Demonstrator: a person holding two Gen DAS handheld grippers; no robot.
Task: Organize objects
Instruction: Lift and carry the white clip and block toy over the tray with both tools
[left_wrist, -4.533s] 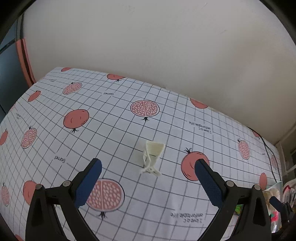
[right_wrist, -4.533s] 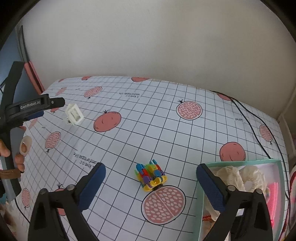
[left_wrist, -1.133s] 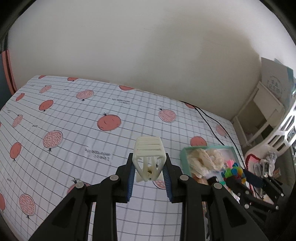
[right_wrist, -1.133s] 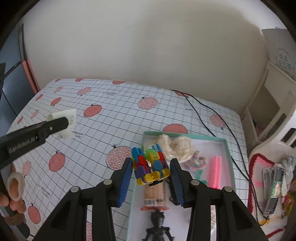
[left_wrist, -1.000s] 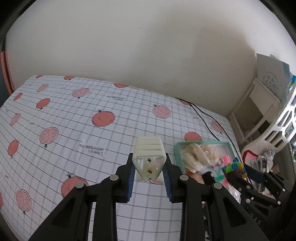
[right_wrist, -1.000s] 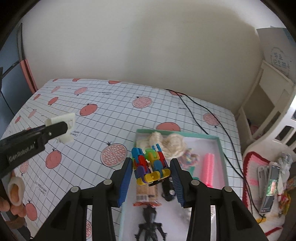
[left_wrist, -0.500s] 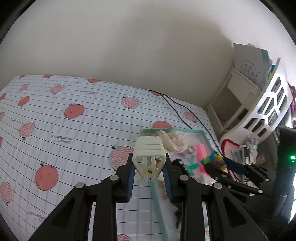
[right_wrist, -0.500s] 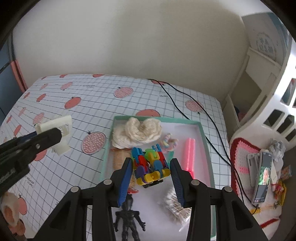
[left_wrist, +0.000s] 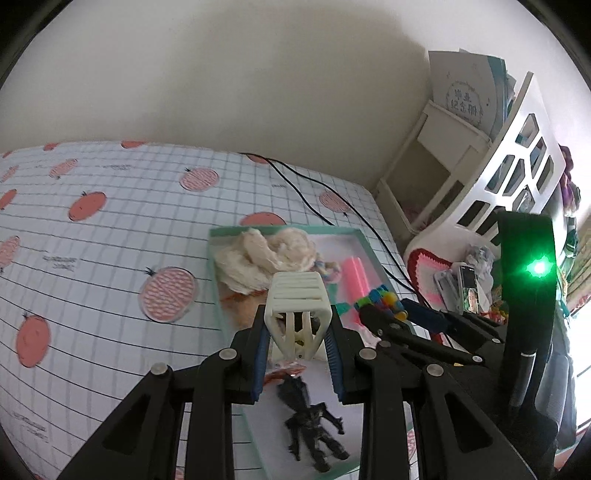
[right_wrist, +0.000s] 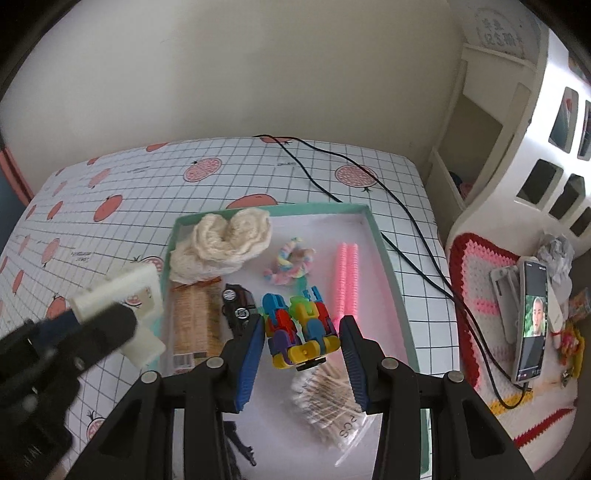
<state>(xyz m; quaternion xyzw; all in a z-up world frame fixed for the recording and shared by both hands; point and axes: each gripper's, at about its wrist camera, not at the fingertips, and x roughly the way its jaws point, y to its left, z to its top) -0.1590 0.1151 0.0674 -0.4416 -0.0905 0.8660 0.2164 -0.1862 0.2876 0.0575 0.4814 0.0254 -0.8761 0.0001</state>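
Note:
My left gripper (left_wrist: 297, 332) is shut on a white slatted plastic cage piece (left_wrist: 298, 306), held in the air over the near left part of a teal-rimmed tray (left_wrist: 216, 280). My right gripper (right_wrist: 301, 332) is shut on a multicoloured block toy (right_wrist: 299, 325) above the middle of the same tray (right_wrist: 380, 236). In the right wrist view the left gripper (right_wrist: 92, 325) and its white piece (right_wrist: 140, 295) hang over the tray's left rim. The left wrist view shows the right gripper (left_wrist: 384, 317) with the toy (left_wrist: 380, 299) just to the right.
The tray holds a cream crocheted piece (right_wrist: 225, 240), a pastel rope twist (right_wrist: 291, 262), a pink ribbed stick (right_wrist: 347, 280), a snack packet (right_wrist: 194, 325), a black toy car (right_wrist: 238, 306), a cotton swab bag (right_wrist: 328, 406) and a black figure (left_wrist: 310, 421). A black cable (right_wrist: 369, 184) runs behind; a phone (right_wrist: 532, 317) lies right.
Both grippers, open over their objects on the cloth 4.5 s ago, have closed on them, lifted them and carried them to the right, over the tray.

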